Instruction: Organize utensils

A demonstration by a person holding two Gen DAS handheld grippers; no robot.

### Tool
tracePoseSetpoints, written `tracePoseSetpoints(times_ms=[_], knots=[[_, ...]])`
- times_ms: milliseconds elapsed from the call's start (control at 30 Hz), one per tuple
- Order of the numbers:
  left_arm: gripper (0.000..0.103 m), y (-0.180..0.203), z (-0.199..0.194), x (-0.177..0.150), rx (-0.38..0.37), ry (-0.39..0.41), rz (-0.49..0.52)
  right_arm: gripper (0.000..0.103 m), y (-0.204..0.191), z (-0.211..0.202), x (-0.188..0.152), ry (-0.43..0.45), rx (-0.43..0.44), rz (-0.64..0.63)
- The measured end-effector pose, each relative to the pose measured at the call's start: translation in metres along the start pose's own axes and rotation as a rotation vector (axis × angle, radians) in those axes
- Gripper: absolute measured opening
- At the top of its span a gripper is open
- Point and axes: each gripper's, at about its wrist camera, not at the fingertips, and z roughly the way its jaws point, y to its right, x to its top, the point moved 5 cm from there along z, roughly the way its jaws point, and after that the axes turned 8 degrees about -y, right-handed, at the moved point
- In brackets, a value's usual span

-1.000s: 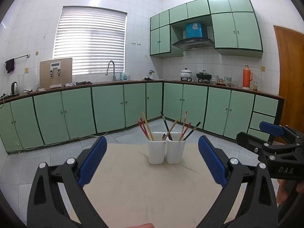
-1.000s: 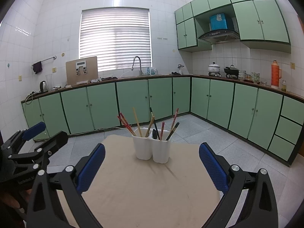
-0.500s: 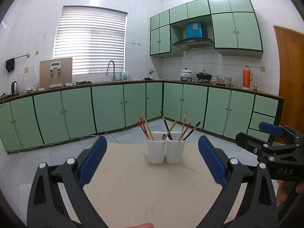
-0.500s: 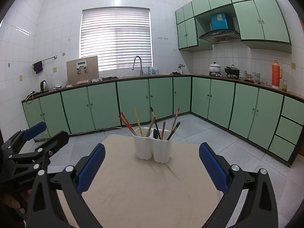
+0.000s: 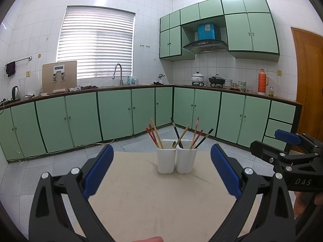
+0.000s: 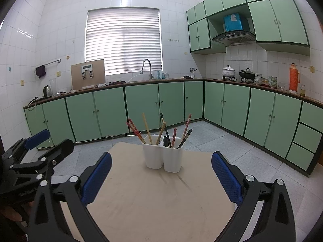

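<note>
A white two-part utensil holder (image 5: 176,161) stands at the far middle of a beige table (image 5: 141,201). It also shows in the right wrist view (image 6: 162,158). Red and wooden chopsticks (image 5: 154,136) stand in its left cup. Dark, wooden and red chopsticks and a dark spoon (image 6: 166,141) stand in its right cup. My left gripper (image 5: 160,169) is open and empty, short of the holder. My right gripper (image 6: 161,174) is open and empty, also short of it. The right gripper also shows at the right of the left wrist view (image 5: 282,147).
The table (image 6: 153,197) stands on a grey tiled floor. Green cabinets (image 5: 113,117) and a counter with a sink, kettle, pots and a thermos (image 5: 262,81) line the far walls. A wooden door (image 5: 306,80) is at the right.
</note>
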Motion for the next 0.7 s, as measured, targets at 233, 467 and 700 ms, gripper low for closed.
tracePoseSetpoints(times_ms=[233,467,700], knots=[[0.094,-0.0002,-0.0001,-0.0007,-0.001,-0.001,-0.001,0.097,0.0002,0.0002,0.0001,0.0,0.0,-0.001],[0.094,-0.0003,0.0002,-0.0003,-0.002,-0.001,0.0,0.097,0.0006,0.0004,0.0005,0.0,0.0,0.0],[0.094,0.0001,0.0,-0.0003,0.0,-0.001,0.0,0.097,0.0,0.0,0.0005,0.0,0.0,0.0]])
